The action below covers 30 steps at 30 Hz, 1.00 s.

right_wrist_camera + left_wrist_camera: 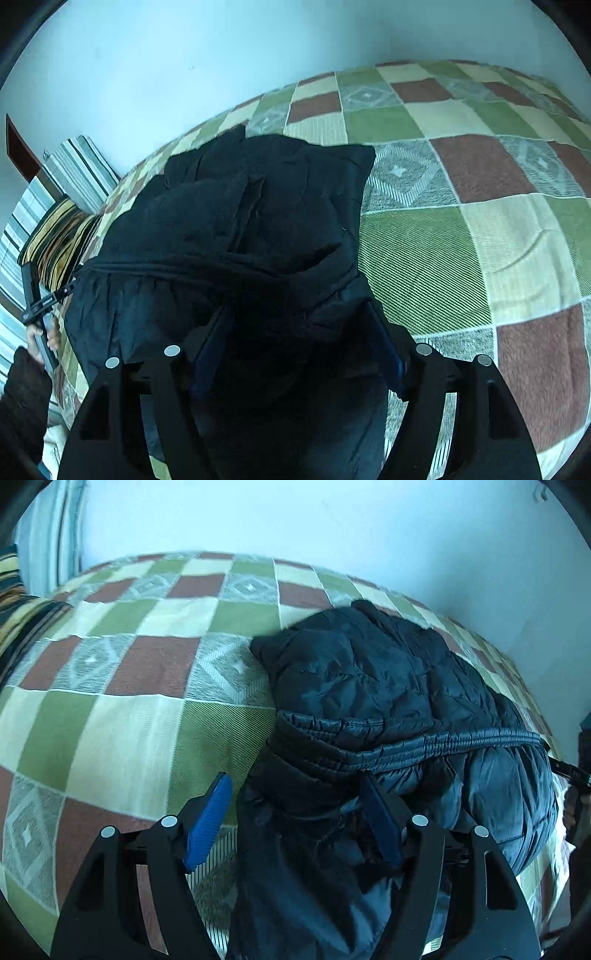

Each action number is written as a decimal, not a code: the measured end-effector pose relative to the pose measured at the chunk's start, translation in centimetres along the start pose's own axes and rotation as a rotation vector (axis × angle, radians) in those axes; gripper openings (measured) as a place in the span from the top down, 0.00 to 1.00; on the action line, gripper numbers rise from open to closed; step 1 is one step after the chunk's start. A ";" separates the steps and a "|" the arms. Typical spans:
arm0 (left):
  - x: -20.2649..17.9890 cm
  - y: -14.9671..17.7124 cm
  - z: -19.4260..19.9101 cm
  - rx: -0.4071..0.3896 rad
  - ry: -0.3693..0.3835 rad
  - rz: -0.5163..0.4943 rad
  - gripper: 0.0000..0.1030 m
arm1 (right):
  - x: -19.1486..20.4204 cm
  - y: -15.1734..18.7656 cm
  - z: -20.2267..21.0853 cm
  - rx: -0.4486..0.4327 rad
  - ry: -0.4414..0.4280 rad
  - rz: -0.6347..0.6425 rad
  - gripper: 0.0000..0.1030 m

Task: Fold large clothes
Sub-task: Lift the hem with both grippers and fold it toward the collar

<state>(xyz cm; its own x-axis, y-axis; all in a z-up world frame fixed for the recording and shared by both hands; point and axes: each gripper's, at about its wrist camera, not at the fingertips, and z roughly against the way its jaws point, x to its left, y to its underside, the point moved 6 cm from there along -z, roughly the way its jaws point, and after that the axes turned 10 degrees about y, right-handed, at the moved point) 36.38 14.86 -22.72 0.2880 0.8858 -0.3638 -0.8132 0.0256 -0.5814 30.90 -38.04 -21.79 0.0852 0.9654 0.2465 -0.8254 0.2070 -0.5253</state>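
Note:
A dark navy quilted puffer jacket (388, 701) lies partly folded on a checkered bedspread (129, 664). My left gripper (295, 805) has its blue pads spread wide, with a bunched fold of the jacket between them. My right gripper (299, 332) is likewise wide, with dark jacket fabric (258, 221) filling the gap between its fingers. Whether either jaw pinches the cloth is unclear. The elastic hem (424, 746) runs across the jacket's near edge. The left hand with its gripper handle shows in the right wrist view (40, 325).
The bed stands against a pale wall (332, 524). Striped pillows (74, 177) lie at one end of the bed. Bare bedspread (480, 240) stretches to the right of the jacket in the right wrist view.

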 end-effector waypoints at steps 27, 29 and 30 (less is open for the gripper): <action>-7.3 -6.3 6.1 -0.210 -0.227 -0.250 0.87 | 3.7 -5.7 7.5 -0.301 0.175 0.124 0.92; -7.4 -8.9 5.3 -0.227 -0.255 -0.246 0.87 | 4.1 -8.1 6.9 -0.317 0.186 0.118 0.92; -7.3 -10.3 4.9 -0.235 -0.267 -0.237 0.87 | 4.2 -9.6 6.4 -0.323 0.189 0.107 0.92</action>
<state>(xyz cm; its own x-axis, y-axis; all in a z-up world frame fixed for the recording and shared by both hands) 40.21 10.38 -10.51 0.2871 0.9578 -0.0166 -0.5943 0.1645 -0.7873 35.55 -36.98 -10.50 0.1342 0.9902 0.0380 -0.6193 0.1137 -0.7769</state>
